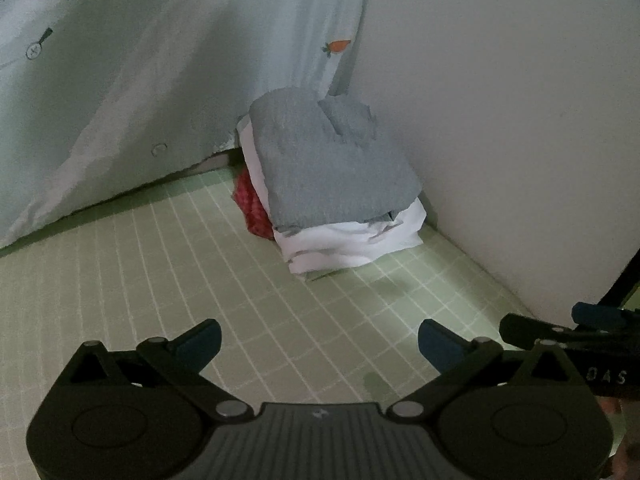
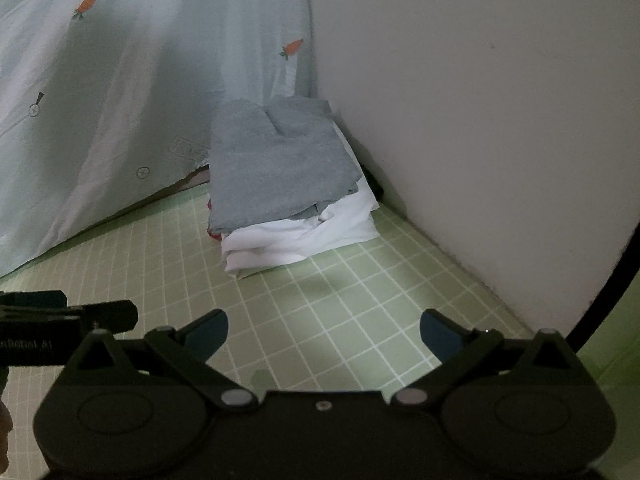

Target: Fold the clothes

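Observation:
A stack of folded clothes sits in the far corner of the green checked mat [image 1: 200,280] [image 2: 340,300]. A grey garment [image 1: 328,168] [image 2: 276,164] lies on top, a white garment [image 1: 352,240] [image 2: 304,240] under it, and a red piece [image 1: 252,208] [image 2: 214,234] shows at the stack's left. My left gripper [image 1: 320,340] hovers open over the bare mat, well short of the stack, with nothing between its fingers. My right gripper [image 2: 324,332] is open too, empty, beside the left one. Each gripper shows at the other view's edge: right gripper [image 1: 568,328], left gripper [image 2: 68,312].
A pale curtain with carrot prints [image 1: 160,80] [image 2: 120,80] hangs along the left and back. A white wall [image 1: 500,120] [image 2: 480,120] bounds the right side. The stack is wedged where they meet. Open mat lies between the grippers and the stack.

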`<action>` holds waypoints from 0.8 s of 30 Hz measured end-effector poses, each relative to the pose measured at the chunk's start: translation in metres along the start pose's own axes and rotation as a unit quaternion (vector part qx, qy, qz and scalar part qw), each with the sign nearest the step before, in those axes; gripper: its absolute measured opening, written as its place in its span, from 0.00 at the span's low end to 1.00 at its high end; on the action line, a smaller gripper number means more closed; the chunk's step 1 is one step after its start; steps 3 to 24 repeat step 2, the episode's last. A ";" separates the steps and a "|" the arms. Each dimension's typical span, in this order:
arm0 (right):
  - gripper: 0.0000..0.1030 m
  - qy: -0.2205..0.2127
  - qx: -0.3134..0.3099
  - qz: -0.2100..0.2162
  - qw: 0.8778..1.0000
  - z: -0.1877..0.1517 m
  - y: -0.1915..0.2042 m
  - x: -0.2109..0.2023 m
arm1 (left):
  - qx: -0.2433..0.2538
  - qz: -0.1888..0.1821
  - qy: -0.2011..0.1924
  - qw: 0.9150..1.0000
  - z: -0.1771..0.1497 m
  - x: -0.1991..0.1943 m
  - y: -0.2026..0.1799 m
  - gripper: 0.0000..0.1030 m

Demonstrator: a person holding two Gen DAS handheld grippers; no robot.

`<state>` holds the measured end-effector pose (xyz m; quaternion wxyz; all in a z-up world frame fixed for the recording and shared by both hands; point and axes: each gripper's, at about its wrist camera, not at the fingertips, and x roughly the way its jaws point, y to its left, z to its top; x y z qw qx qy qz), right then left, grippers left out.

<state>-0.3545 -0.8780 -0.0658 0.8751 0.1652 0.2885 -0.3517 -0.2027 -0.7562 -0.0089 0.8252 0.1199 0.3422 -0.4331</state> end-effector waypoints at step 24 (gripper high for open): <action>1.00 -0.002 0.000 0.000 1.000 -0.001 0.000 -0.001 | 0.002 0.002 -0.001 1.000 0.000 -0.001 -0.001 1.00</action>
